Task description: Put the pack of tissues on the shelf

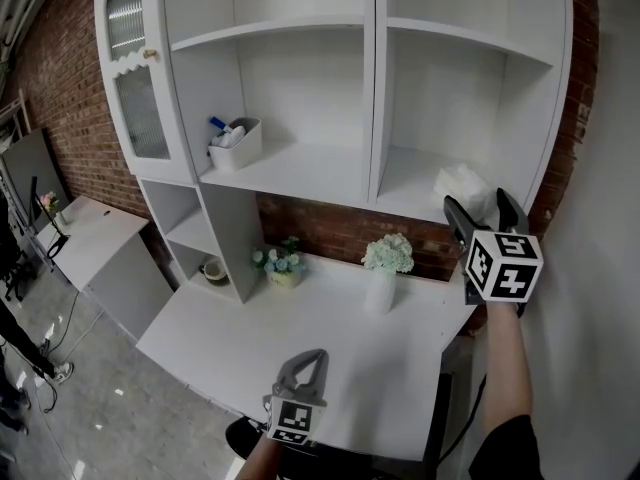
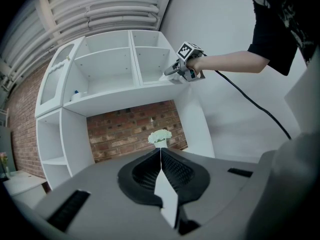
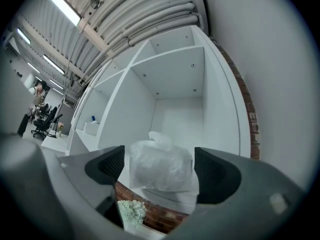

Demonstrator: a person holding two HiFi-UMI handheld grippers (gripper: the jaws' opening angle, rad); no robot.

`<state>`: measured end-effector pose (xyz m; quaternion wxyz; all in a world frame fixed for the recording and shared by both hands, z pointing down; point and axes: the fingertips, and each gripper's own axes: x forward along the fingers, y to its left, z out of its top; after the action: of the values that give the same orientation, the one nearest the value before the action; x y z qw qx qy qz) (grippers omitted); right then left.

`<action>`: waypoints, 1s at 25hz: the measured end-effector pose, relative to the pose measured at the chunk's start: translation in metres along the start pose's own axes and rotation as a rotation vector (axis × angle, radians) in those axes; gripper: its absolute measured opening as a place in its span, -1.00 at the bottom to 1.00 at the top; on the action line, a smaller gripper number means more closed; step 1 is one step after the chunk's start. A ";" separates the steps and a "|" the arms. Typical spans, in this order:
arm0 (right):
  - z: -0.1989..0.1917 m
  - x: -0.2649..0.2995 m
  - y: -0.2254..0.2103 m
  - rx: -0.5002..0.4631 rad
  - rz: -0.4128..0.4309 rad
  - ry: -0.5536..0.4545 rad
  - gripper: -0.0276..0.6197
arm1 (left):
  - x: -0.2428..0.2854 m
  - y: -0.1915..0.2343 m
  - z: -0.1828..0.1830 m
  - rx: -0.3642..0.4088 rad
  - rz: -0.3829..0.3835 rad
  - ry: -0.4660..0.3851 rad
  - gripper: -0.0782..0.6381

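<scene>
Pack of tissues sits on the shelf, right bay, between the right gripper jaws, which are spread wide with pads clear of it. Left gripper pinched together, empty. Pack looks light, soft and film-wrapped; grip it gently across the middle.

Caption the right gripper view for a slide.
Open right claw flanks the pack of tissues resting on the shelf.

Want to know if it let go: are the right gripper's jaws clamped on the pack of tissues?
No, the right gripper has its jaws wide apart, and the pack of tissues rests on the shelf between them.
</scene>
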<state>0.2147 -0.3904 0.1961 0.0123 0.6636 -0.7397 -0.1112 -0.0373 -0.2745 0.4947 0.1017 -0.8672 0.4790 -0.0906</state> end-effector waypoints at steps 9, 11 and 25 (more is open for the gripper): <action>0.015 -0.027 0.008 -0.028 0.040 -0.071 0.40 | -0.001 -0.008 0.007 -0.023 -0.010 -0.017 -0.75; 0.018 -0.036 0.012 -0.042 0.056 -0.094 0.40 | -0.002 -0.010 0.008 -0.017 -0.016 -0.019 -0.75; 0.016 -0.097 0.037 -0.174 0.098 -0.155 0.39 | -0.005 -0.029 0.017 -0.025 -0.063 -0.038 -0.75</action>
<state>0.1871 -0.2892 0.2001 0.0179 0.6125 -0.7575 -0.2250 -0.0122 -0.2540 0.4852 0.0971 -0.8846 0.4506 -0.0714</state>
